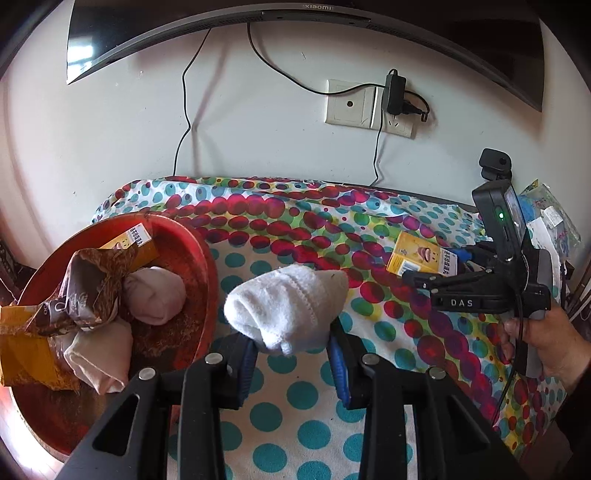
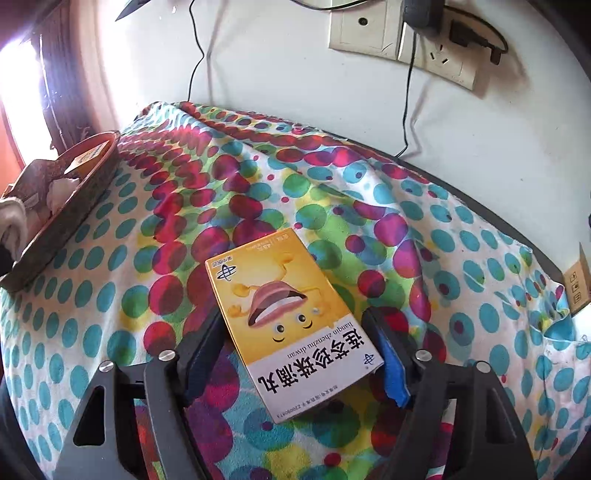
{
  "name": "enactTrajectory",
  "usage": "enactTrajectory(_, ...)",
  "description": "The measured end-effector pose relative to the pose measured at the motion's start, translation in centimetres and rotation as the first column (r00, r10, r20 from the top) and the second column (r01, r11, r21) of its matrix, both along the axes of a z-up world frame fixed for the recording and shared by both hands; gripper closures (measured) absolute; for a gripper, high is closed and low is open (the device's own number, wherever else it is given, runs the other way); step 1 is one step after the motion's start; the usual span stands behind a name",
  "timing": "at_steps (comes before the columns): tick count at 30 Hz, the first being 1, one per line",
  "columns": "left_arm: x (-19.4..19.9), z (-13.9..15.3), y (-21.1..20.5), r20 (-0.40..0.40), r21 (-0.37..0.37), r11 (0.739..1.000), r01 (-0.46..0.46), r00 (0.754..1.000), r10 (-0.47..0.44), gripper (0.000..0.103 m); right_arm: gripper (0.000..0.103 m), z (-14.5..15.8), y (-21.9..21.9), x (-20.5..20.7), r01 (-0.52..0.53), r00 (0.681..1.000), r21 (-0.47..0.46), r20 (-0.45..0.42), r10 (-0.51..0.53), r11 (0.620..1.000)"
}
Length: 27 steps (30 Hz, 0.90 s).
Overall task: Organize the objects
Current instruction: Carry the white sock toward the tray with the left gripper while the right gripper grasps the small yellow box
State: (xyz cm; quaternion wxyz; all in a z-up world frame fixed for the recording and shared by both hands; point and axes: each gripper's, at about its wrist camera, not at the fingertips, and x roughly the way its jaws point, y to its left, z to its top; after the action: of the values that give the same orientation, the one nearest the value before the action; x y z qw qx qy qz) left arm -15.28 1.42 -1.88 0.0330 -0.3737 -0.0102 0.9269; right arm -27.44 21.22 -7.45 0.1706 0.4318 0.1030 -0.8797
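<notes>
My left gripper (image 1: 291,339) is shut on a rolled white sock (image 1: 286,304), held above the dotted cloth (image 1: 295,398) just right of the red basin (image 1: 199,258). Inside the basin are a yellow box (image 1: 136,245), a brown wrapper (image 1: 88,288) and other rolled socks (image 1: 153,295). My right gripper (image 2: 291,317) points down at a second yellow medicine box (image 2: 291,321) lying flat on the cloth. Its pads touch the box's two long edges. In the left wrist view that gripper (image 1: 417,278), held by a hand (image 1: 546,339), sits at the same box (image 1: 421,258).
A wall socket (image 1: 369,107) with a black adapter (image 1: 394,92) and hanging cables is behind the table, under a wall-mounted screen (image 1: 295,14). Plastic bags (image 1: 550,218) lie at the far right. A small cardboard box (image 2: 578,284) stands at the cloth's right edge.
</notes>
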Motion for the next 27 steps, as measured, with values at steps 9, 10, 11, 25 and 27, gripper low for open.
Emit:
enactTrajectory(9,1.1,2.0,-2.6,-0.051,-0.016,0.995,-0.101,0.994,0.1,0.068,0.049,2.0,0.5,1.6,0.103,0.993,-0.016,-0.062,-0.104,0.995)
enactTrajectory(10,1.2,2.4,-3.1,-0.059,-0.022,0.993,-0.114,0.992,0.113,0.068,0.049,2.4,0.8,1.8,0.118,0.991,-0.034,-0.064,-0.12,0.992)
enactTrajectory(11,1.2,2.8,-3.7,-0.065,-0.028,0.991,-0.13,0.99,0.128,0.068,0.049,2.6,1.0,2.0,0.136,0.989,-0.058,-0.058,-0.139,0.989)
enactTrajectory(25,5.4,3.9,-10.3,-0.091,-0.124,0.944,-0.306,0.951,0.297,0.068,0.049,1.5,0.6,5.1,0.183,0.981,-0.207,-0.027,-0.193,0.961)
enactTrajectory(27,6.1,3.6,-10.8,-0.092,-0.144,0.937,-0.319,0.947,0.308,0.068,0.049,1.6,0.7,5.2,0.183,0.98,-0.217,-0.034,-0.195,0.959)
